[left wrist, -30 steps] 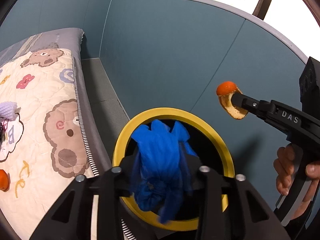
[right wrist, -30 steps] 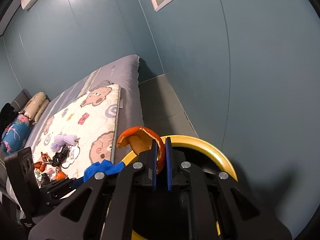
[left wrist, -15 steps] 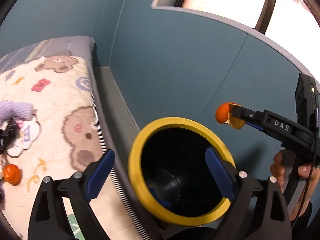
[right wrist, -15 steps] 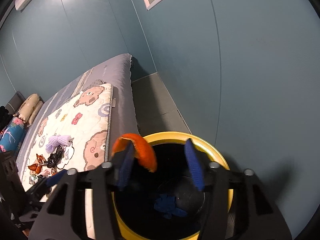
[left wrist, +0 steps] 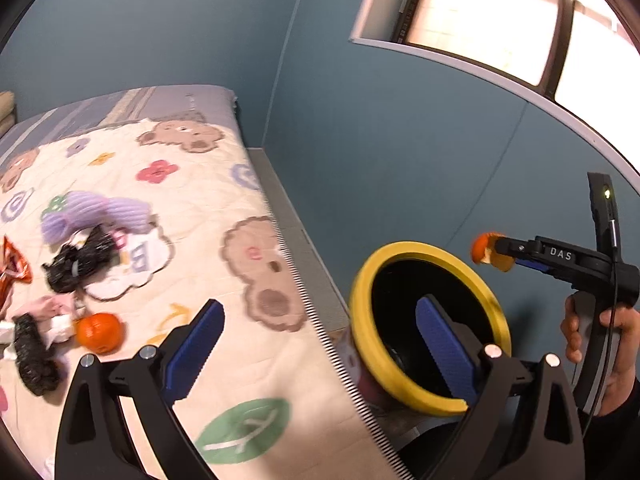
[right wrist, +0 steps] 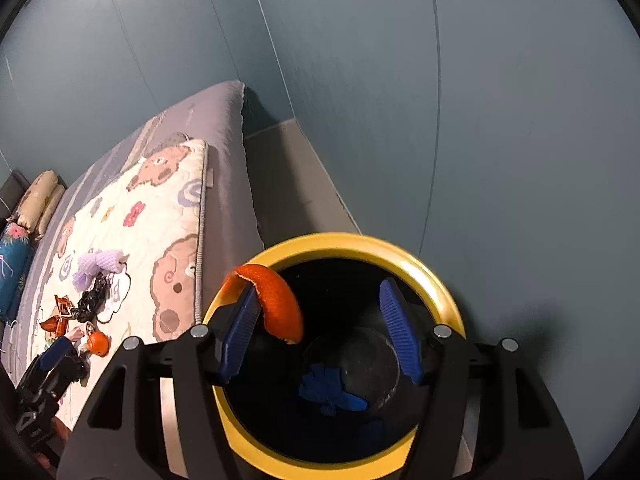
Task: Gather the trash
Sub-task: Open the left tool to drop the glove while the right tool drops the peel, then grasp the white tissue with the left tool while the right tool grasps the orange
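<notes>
A black bin with a yellow rim point(right wrist: 434, 288) stands on the floor beside the bed; it also shows in the left wrist view point(left wrist: 362, 336). A blue glove point(right wrist: 330, 394) lies at its bottom. My right gripper point(right wrist: 320, 332) is open above the bin mouth, and an orange peel point(right wrist: 276, 304) clings to its left finger. In the left wrist view the right gripper point(left wrist: 516, 250) shows with the peel point(left wrist: 486, 252) at its tip. My left gripper point(left wrist: 320, 348) is open and empty, over the bed edge beside the bin.
On the bear-print blanket point(left wrist: 168, 184) lie a tangerine point(left wrist: 99, 332), black wrappers point(left wrist: 80, 260), a purple foam net point(left wrist: 92, 216) and an orange wrapper point(left wrist: 14, 264). A blue wall point(right wrist: 500, 120) stands behind the bin. Pillows point(right wrist: 38, 200) lie at the bed's far end.
My left gripper opened, dropped the blue glove into the bin and swung left toward the bed. My right gripper opened over the bin, and the peel still sticks to its left finger.
</notes>
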Motion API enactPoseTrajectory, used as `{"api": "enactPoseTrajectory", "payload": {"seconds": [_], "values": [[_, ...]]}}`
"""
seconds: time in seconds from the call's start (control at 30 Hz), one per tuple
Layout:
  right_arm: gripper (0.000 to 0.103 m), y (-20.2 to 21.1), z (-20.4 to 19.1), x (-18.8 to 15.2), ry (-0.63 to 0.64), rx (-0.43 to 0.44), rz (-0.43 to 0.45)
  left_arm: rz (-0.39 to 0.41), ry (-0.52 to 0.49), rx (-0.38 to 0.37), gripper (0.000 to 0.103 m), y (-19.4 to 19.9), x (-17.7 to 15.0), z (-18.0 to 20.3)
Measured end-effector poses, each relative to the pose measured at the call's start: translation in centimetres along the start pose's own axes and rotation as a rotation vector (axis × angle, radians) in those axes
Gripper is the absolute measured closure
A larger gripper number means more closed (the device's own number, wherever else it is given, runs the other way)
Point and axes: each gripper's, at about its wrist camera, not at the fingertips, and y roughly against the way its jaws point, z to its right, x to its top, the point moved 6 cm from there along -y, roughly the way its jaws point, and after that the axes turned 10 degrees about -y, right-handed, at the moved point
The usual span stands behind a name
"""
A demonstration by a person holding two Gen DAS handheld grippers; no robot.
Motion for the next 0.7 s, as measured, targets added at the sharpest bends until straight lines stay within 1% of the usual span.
{"api": "enactPoseTrajectory", "payload": {"seconds": [0.1,0.23,0.37,0.5,0.7], "values": [[0.041,-0.7,0.0,-0.4,-0.008,-0.014,-0.041,-0.002,0.03,0.018,0.01,1.0,-0.8,-2.1],[0.041,-2.0,-0.2,-1.2,-0.014,-0.035,-0.116,-0.01,0.06,0.067,0.01,2.5,-2.3,-5.3],[0.041,-2.6,-0.4,-1.5,-0.003,-0.08,-0.153,-0.011,0.087,0.106,0.01,4.1,-3.7,-8.1],[0.041,-2.3,-1.2,-1.6,0.009,-0.097,-0.147,-0.014,0.116,0.129,0.01,5.5,-5.0,-10.6],[0.04,-1.5,-3.9,-1.9,0.042,-0.057,-0.126,-0.012,0.16,0.196,0.01,8.4,-7.3,-15.0]]}}
